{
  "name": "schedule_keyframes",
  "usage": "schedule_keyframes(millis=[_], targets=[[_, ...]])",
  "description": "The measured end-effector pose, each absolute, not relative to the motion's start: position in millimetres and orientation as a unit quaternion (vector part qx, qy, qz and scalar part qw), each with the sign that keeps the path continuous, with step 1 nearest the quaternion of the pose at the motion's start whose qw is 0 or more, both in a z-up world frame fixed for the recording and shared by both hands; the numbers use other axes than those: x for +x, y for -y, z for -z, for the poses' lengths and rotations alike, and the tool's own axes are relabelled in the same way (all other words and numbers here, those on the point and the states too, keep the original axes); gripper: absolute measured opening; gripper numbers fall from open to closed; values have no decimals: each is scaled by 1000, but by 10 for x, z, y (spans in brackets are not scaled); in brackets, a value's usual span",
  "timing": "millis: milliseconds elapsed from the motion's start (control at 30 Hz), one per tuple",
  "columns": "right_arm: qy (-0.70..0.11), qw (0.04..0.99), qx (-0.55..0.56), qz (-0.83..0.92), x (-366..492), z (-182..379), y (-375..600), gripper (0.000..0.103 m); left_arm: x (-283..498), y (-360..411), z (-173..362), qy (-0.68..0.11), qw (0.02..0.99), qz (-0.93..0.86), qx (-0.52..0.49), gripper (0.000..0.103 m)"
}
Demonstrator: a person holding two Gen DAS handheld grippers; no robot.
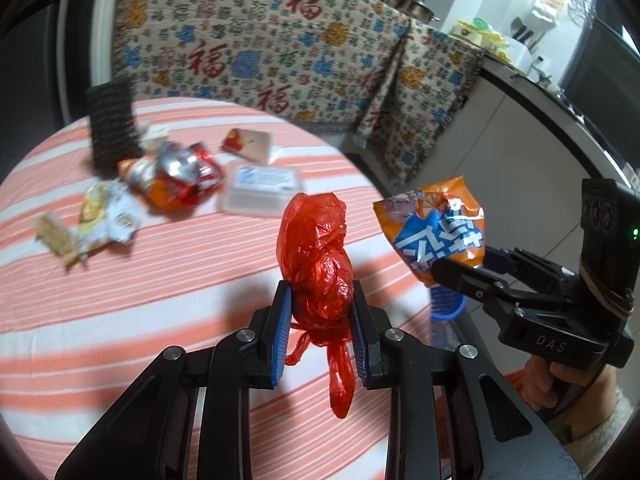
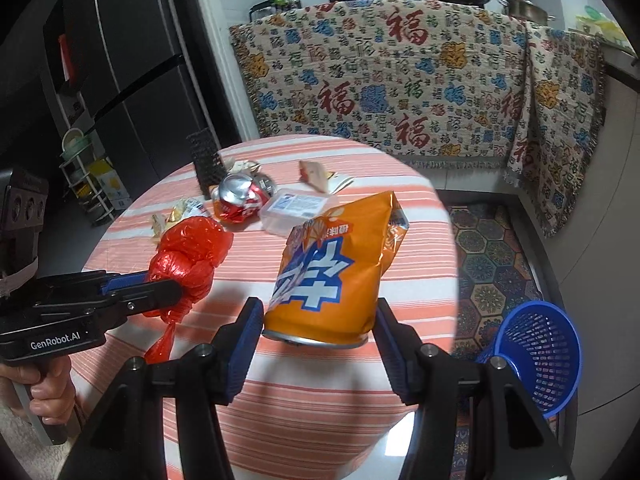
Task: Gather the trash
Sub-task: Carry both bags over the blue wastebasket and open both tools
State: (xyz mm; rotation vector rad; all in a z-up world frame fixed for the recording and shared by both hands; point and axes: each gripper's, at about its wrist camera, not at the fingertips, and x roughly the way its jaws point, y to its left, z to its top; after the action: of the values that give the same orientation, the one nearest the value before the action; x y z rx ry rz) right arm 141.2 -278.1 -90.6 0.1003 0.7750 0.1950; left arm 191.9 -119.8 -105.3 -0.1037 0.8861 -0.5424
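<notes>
Right wrist view shows the right gripper [image 2: 318, 330] with its fingers [image 2: 240, 340] clamped on an orange snack bag [image 2: 332, 272], lifted above the striped bench [image 2: 320, 392]. To its left, the left gripper [image 2: 168, 294] pinches a knotted red plastic bag [image 2: 186, 260], also held off the bench. A blue mesh basket [image 2: 540, 360] stands on the floor at the near right, beside the bench. Both pieces look picked up and on their way to disposal, so the carry step seems in hand. Next, each load needs swinging right and down over the basket's mouth before letting go. Crushed cans [image 2: 240, 198], wrappers [image 2: 180, 212] and a clear plastic box [image 2: 292, 210] lie far on the bench, uncollected.
</notes>
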Motion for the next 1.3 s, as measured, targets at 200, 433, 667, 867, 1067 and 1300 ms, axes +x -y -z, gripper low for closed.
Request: schedule_keyframes(millis=[200, 433, 667, 867, 1067, 1300], targets=[[-365, 927, 63, -68, 1344, 784, 3291, 56, 2045, 1784, 853, -411, 859, 303, -42, 27], [-357, 932, 65, 17, 1203, 658, 4284, 56, 2218, 2718, 780, -401, 841, 363, -29, 27], [-376, 919, 74, 89, 1144, 819, 5211, 56, 2431, 3667, 1032, -411, 819, 400, -15, 27], [-403, 904, 80, 118, 1236, 1182, 5759, 56, 2514, 4341, 1325, -421, 808, 413, 15, 27], [-426, 893, 87, 121, 1324, 1488, 6022, 57, 2602, 4730, 1586, -437, 796, 417, 26, 27], [-444, 882, 102, 118, 1422, 1842, 6233, 57, 2746, 5055, 1902, -455, 788, 413, 34, 28]])
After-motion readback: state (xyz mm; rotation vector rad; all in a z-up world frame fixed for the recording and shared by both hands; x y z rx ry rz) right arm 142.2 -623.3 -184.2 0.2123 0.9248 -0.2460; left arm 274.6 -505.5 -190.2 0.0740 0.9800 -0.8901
